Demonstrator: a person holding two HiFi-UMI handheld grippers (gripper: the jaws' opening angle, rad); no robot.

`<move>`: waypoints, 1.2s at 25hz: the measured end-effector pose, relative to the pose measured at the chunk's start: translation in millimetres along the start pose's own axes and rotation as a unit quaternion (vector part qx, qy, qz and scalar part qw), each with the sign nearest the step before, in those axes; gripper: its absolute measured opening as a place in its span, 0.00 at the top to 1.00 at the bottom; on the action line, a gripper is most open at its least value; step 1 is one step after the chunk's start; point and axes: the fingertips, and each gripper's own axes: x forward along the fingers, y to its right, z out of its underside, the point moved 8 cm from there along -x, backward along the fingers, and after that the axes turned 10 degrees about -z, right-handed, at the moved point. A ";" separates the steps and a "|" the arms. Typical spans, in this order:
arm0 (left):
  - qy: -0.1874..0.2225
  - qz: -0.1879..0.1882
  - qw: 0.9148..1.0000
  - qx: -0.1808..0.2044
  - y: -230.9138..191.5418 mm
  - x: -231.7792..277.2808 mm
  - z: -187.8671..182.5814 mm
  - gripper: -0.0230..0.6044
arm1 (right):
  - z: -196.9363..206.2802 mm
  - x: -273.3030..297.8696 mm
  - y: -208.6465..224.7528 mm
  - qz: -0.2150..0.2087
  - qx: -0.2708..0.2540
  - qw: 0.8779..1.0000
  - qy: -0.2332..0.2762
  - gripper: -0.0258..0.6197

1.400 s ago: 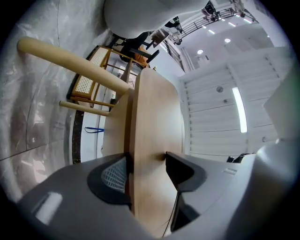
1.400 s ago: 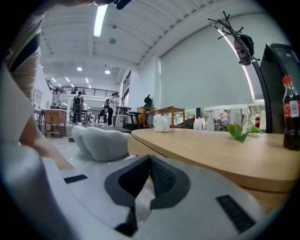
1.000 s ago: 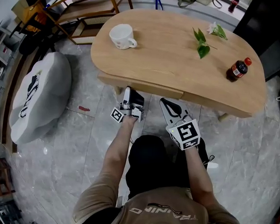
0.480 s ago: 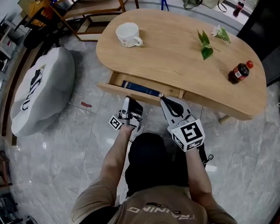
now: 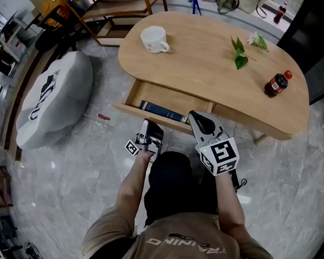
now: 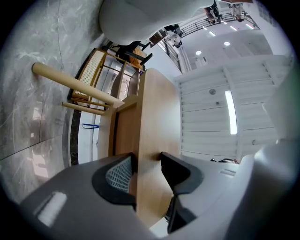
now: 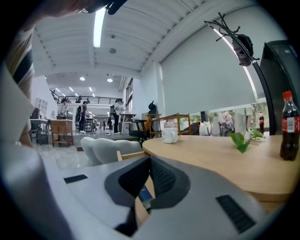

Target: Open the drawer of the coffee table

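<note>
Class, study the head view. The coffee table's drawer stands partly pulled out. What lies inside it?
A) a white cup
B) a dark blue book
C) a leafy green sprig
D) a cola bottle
B: a dark blue book lies along the front of the open drawer, while the cup, bottle and leafy sprig all sit on the tabletop.

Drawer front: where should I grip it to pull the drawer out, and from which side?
Pinch the drawer front across its thickness from the person's side, one jaw on its outer face, one behind. It is a thin flat board with no visible knob; the left gripper clamps it so.
</note>
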 end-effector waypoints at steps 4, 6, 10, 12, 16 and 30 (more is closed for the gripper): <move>-0.002 0.001 1.000 0.002 8.5 -11.0 1.6 0.67 | -5.3 -0.1 -5.6 -0.009 -0.009 1.000 0.003 0.95; 0.002 0.000 1.000 -0.001 10.1 -15.1 3.4 0.67 | -4.9 -0.2 -7.2 -0.011 -0.009 1.000 0.005 0.95; 0.012 -0.017 1.000 0.000 3.1 -26.1 4.9 0.67 | -5.3 1.0 -11.0 -0.013 -0.011 1.000 0.004 0.95; 0.020 -0.022 1.000 0.000 0.0 -31.7 5.5 0.67 | -5.5 1.3 -12.4 -0.014 -0.015 1.000 0.000 0.95; 0.020 -0.016 1.000 0.001 -2.1 -31.7 4.4 0.67 | -4.2 -0.6 -8.0 -0.011 -0.020 1.000 -0.005 0.95; -0.031 -0.098 0.994 0.031 14.6 -45.9 9.0 0.67 | -3.2 2.1 -8.9 -0.014 -0.011 1.000 0.003 0.95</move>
